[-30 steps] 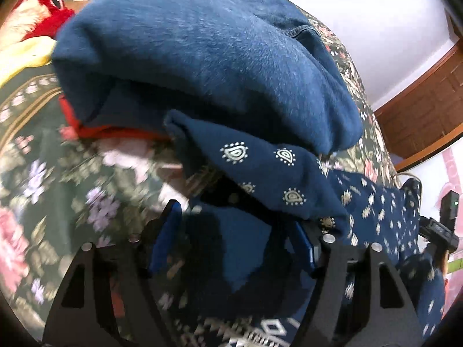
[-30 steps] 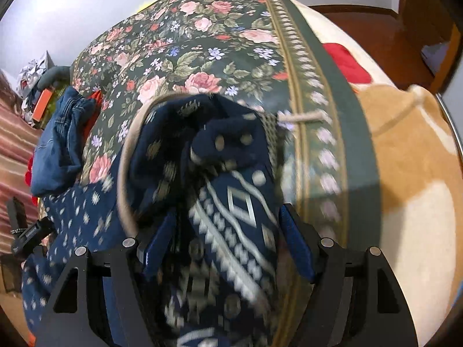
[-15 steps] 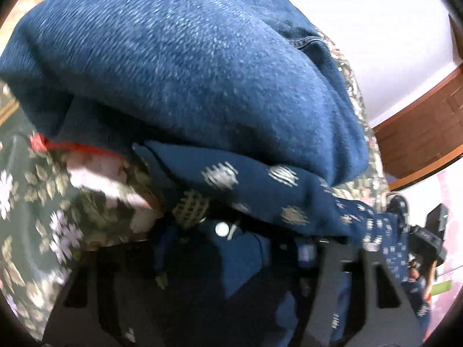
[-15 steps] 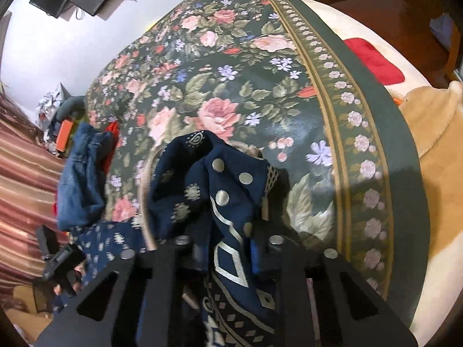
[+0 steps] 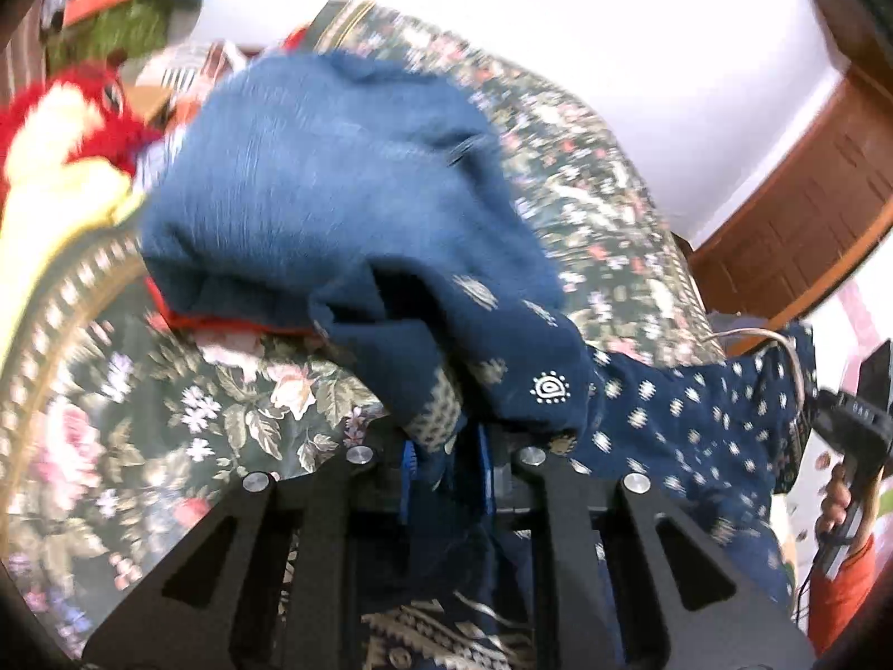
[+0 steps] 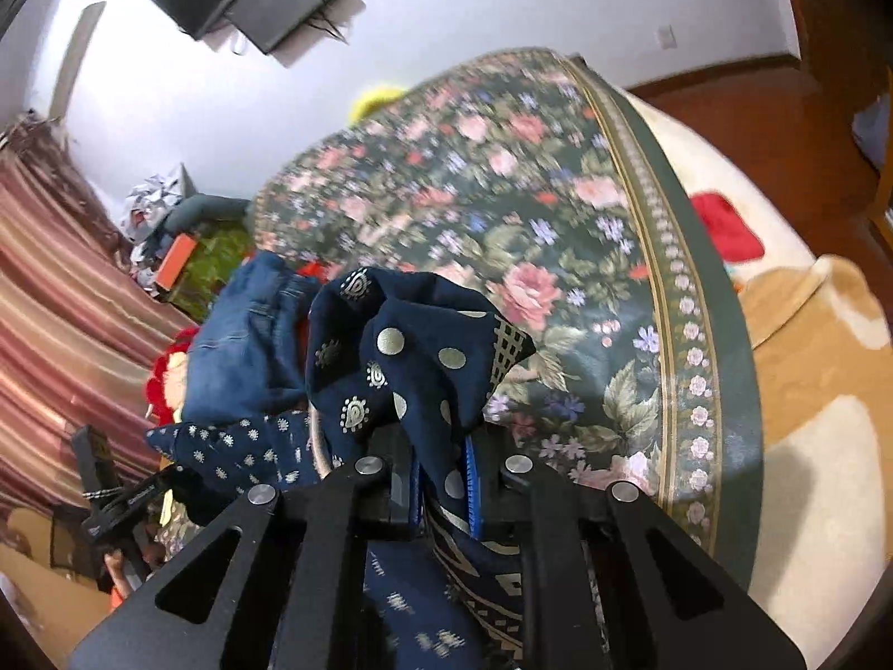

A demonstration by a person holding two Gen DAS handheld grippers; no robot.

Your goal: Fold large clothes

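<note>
- Navy patterned cloth (image 5: 536, 385) is clamped in both the left gripper (image 5: 446, 466) and right gripper (image 6: 441, 480), beside the jeans (image 5: 335, 178).
- Thin bunched grip could slip, or drag the jeans.

Each camera sits just behind its hand-held gripper, close over the bed (image 5: 167, 402), facing forward; both views share the jeans (image 5: 335, 178) (image 6: 245, 346).

I can read no text, label, brand or number in either wrist view. The other gripper's body (image 6: 120, 502), seen from the right wrist, bears small pale marks, too tiny to make out.
</note>
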